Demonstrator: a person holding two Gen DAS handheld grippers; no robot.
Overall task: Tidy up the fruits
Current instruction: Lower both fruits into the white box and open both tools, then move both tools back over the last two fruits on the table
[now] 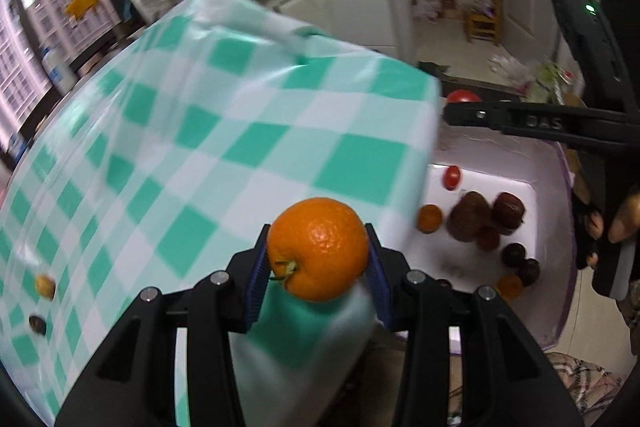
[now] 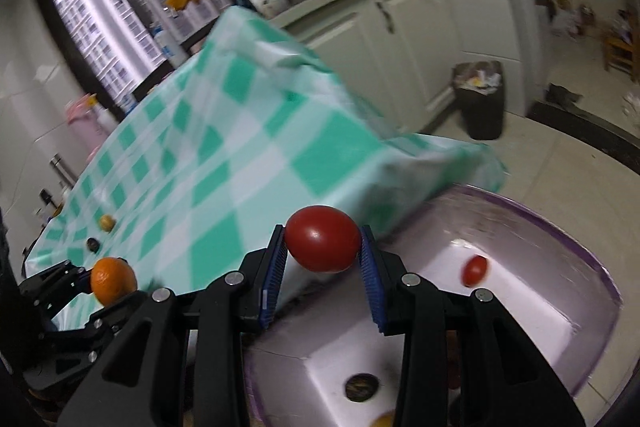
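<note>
My left gripper [image 1: 318,259] is shut on an orange [image 1: 318,249], held above the edge of the table with the green checked cloth [image 1: 224,131]. My right gripper [image 2: 323,251] is shut on a red tomato [image 2: 323,238], above the near rim of the pale purple bin [image 2: 560,239]. The bin [image 1: 552,187] stands beside the table and holds small oranges [image 1: 430,218], dark round fruits [image 1: 470,221] and a small tomato [image 1: 452,177]. The left gripper with its orange [image 2: 113,281] shows at the left of the right wrist view. The right gripper's tomato [image 1: 462,95] peeks out in the left wrist view.
Two small fruits, a tan one [image 2: 106,223] and a dark one [image 2: 93,245], lie on the cloth at the far left. A black waste bin [image 2: 480,99] stands on the floor by the white cabinets [image 2: 384,39]. A window [image 2: 120,19] is behind the table.
</note>
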